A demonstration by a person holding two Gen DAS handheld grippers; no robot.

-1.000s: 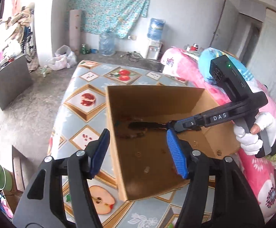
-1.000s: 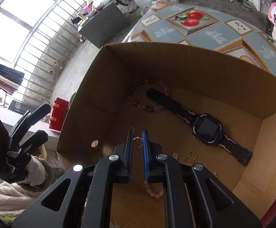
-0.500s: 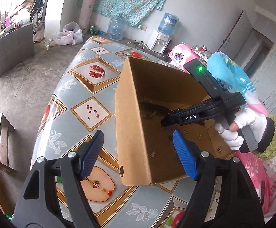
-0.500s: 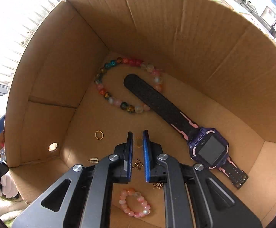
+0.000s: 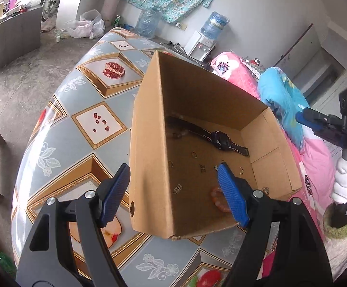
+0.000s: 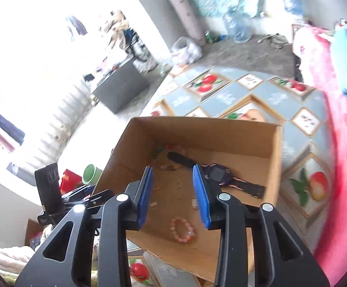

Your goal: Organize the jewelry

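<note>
An open cardboard box (image 5: pixel 149 143) (image 6: pixel 221 131) stands on the table. On its floor lie a dark purple watch (image 5: pixel 221 140) (image 6: pixel 216 173), a pink bead bracelet (image 6: pixel 182 229) (image 5: pixel 215 195), a multi-colour bead string (image 6: pixel 171 150) and several small gold charms (image 5: pixel 194 154). My left gripper (image 5: pixel 173 191) is open and straddles the box's near corner wall without touching it. My right gripper (image 6: pixel 173 196) hovers above the box's near edge. Its jaws are opening and nothing is between them. A white-gloved hand (image 5: pixel 343 184) holds it at the far right.
The table (image 5: pixel 97 124) wears a grey cloth with fruit pictures. Pink and blue bedding (image 5: pixel 317 157) lies to the right of the box. A water dispenser (image 5: pixel 202 45) stands at the back wall. A green cup (image 6: pixel 91 173) sits below the table's left side.
The right gripper has risen back out of the box and its shut jaws have parted. The left gripper has sunk and rolled, and now straddles the box's corner wall.
</note>
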